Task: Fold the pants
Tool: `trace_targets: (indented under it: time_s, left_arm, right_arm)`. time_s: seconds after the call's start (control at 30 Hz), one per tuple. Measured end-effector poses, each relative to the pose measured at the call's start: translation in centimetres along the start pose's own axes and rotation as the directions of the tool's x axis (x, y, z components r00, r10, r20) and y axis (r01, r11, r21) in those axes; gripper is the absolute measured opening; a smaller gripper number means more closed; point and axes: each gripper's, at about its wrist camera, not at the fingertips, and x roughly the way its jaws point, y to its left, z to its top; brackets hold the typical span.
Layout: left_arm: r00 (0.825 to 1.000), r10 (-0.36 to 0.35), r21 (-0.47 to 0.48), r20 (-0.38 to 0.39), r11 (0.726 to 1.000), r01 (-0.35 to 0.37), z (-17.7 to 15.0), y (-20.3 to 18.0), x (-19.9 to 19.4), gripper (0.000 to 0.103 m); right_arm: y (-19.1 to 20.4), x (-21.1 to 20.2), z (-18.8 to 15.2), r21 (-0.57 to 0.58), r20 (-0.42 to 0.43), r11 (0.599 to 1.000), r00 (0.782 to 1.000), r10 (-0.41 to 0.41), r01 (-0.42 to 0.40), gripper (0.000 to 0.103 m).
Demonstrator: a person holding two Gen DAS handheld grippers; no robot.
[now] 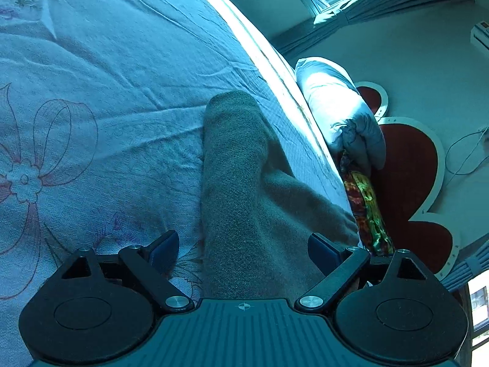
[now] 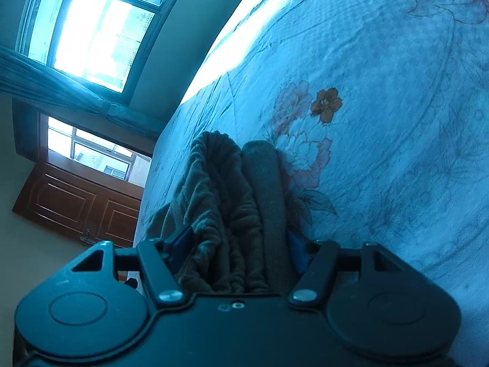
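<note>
Pants (image 1: 241, 183) lie on bed (image 1: 107, 76); left gripper (image 1: 243, 247) released, straddling them; right gripper (image 2: 240, 244) clenched on bunched waistband.

Grey fleece pants (image 1: 241, 183), bunched, lying on bed

**Count of things on and around the bed**

One pair of grey pants (image 1: 241, 183) lay ahead of the left gripper (image 1: 243, 249), between its two fingers. One floral bedsheet (image 1: 107, 91) spread under and to the left of it. One pillow (image 1: 339, 113) sat ahead to its right, with one colourful cloth (image 1: 366, 202) below that and one air conditioner (image 1: 481, 35) far right. Left of the right gripper (image 2: 238, 247) stood two windows (image 2: 91, 30) and one wooden cabinet (image 2: 76, 202).
</note>
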Motion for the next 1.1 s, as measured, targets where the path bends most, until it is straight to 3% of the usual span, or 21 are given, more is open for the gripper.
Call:
trace_targets:
  time_s: [0.1, 0.23, 0.33, 0.5, 0.67, 0.7, 0.77, 0.83, 1.1]
  left_arm:
    - [1.000, -0.026, -0.051, 0.007, 0.998, 0.026, -0.5, 0.2, -0.1, 0.088]
    - [0.999, -0.030, -0.160, 0.031, 0.986, 0.034, -1.6, 1.1, -0.4, 0.071]
    - [0.999, -0.032, -0.224, 0.043, 0.974, 0.040, -2.3, 1.8, -0.5, 0.066]
    - [0.994, -0.102, -0.283, 0.033, 0.953, 0.107, -1.6, 2.9, 0.9, 0.066]
    - [0.994, -0.105, -0.267, 0.017, 0.958, 0.105, -1.2, 2.3, 2.1, 0.063]
    - [0.994, -0.107, -0.267, 0.022, 0.957, 0.109, -1.2, 2.4, 2.2, 0.058]
    - [0.996, -0.082, -0.275, 0.017, 0.958, 0.084, -1.5, 2.8, 2.5, 0.033]
    - [0.996, -0.089, -0.265, 0.028, 0.960, 0.093, -1.6, 2.9, 2.6, 0.032]
    - [0.995, -0.078, -0.211, 0.068, 0.973, 0.090, -0.9, 1.0, 1.7, 0.028]
  right_arm:
    - [-0.4, -0.7, -0.7, 0.012, 0.007, 1.000, 1.000, 0.006, -0.006, 0.058]
    - [-0.9, -1.2, -0.9, 0.052, 0.018, 0.998, 1.000, 0.024, -0.025, 0.058]
    - [-1.2, -1.0, -0.8, 0.074, 0.019, 0.996, 0.999, 0.038, -0.039, 0.061]
    - [-1.6, 0.3, -0.2, 0.108, 0.014, 0.991, 0.997, 0.076, -0.077, 0.067]
    - [-0.6, 1.8, 0.3, 0.048, -0.011, 0.996, 0.997, 0.073, -0.073, 0.069]
    - [-0.6, 2.0, 0.3, 0.039, -0.013, 0.997, 0.998, 0.060, -0.059, 0.064]
    - [-0.6, 2.0, 0.2, 0.030, -0.016, 0.998, 0.999, 0.049, -0.049, 0.050]
    - [-0.3, 1.8, 0.2, 0.027, -0.009, 0.998, 0.998, 0.056, -0.056, 0.036]
    - [2.1, 1.0, 0.6, -0.041, 0.008, 0.996, 0.996, 0.085, -0.084, 0.031]
